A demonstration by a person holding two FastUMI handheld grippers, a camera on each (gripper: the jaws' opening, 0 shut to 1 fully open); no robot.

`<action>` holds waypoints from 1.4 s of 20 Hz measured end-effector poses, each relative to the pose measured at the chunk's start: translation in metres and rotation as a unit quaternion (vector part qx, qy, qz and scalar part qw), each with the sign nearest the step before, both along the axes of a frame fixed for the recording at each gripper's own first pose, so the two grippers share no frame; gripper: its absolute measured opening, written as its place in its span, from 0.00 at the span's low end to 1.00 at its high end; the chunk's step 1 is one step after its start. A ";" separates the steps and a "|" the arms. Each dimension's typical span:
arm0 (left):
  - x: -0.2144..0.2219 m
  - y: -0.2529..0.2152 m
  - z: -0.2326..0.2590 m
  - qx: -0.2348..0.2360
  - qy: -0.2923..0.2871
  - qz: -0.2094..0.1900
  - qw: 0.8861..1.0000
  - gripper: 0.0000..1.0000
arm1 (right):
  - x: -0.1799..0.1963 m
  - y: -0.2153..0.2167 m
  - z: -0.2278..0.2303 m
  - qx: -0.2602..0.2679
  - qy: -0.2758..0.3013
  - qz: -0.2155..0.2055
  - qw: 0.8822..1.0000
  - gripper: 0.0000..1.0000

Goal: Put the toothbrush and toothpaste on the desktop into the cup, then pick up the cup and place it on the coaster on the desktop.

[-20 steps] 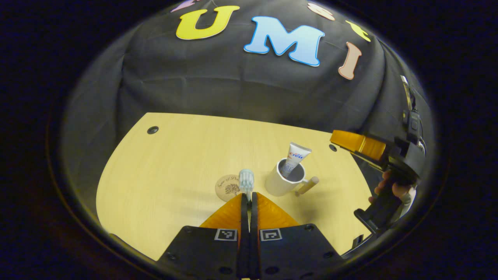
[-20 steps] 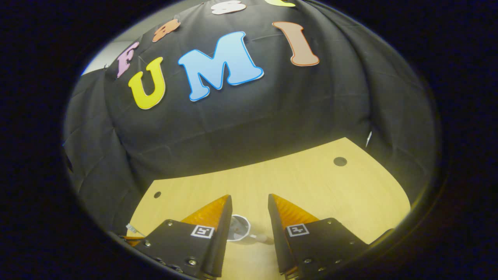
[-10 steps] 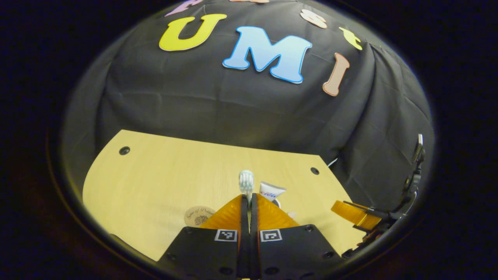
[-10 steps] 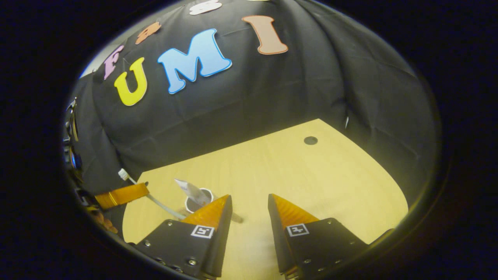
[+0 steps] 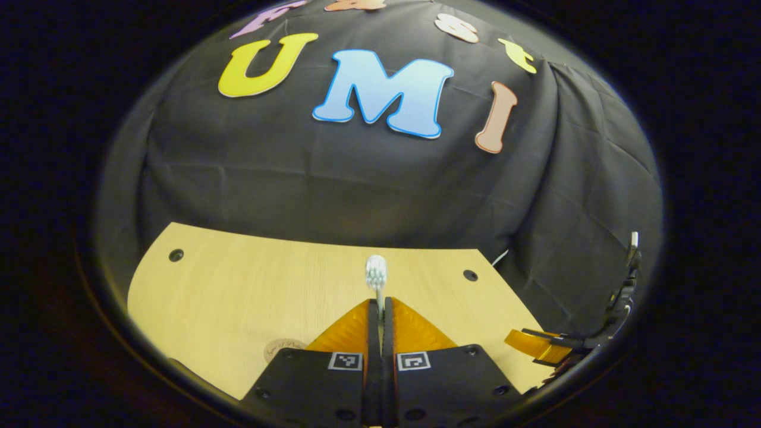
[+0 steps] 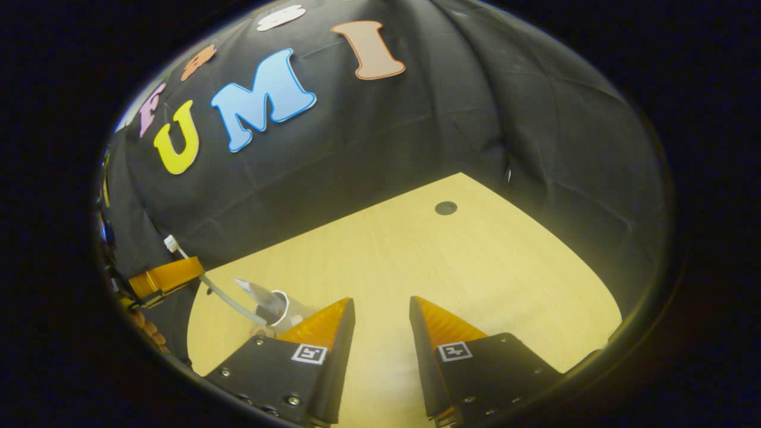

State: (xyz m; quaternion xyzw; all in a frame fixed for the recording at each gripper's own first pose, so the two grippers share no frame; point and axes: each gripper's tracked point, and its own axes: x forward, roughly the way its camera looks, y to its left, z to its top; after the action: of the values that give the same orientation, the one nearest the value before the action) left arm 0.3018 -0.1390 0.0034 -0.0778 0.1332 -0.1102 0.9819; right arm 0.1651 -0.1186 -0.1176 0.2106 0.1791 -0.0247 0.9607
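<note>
My left gripper (image 5: pixel 380 302) is shut on the toothbrush (image 5: pixel 376 272), whose white bristle head sticks up past the fingertips. The right gripper view has that left gripper (image 6: pixel 163 276) at the far left, with the toothbrush (image 6: pixel 226 300) slanting down from it to the white cup (image 6: pixel 279 306). The toothpaste (image 6: pixel 254 291) leans inside the cup. Whether the handle's lower end is inside the cup I cannot tell. Part of the round wooden coaster (image 5: pixel 279 349) peeks out left of my left fingers. My right gripper (image 6: pixel 380 303) stands open above the desktop, to the right of the cup, holding nothing.
The light wooden desktop (image 6: pixel 475 267) has small dark holes near its back corners (image 6: pixel 445 207) (image 5: pixel 176 255). Black cloth walls close it in behind and at the sides. The other gripper (image 5: pixel 538 346) shows low at the right edge of the left gripper view.
My left gripper carried the toothbrush over to the cup, which dropped out of its view behind the fingers. My right gripper drew away to the right, still open.
</note>
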 end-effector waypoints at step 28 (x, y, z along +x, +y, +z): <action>0.001 -0.007 -0.078 0.040 0.063 0.001 0.997 0.84 | 0.023 0.019 0.008 -0.008 0.009 0.049 0.999 0.53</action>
State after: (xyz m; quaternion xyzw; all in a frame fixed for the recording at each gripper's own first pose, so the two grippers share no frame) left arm 0.3024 -0.1463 -0.0748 -0.0457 0.1985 -0.0985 0.9741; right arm 0.1877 -0.0997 -0.1098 0.1938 0.1975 0.0187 0.9608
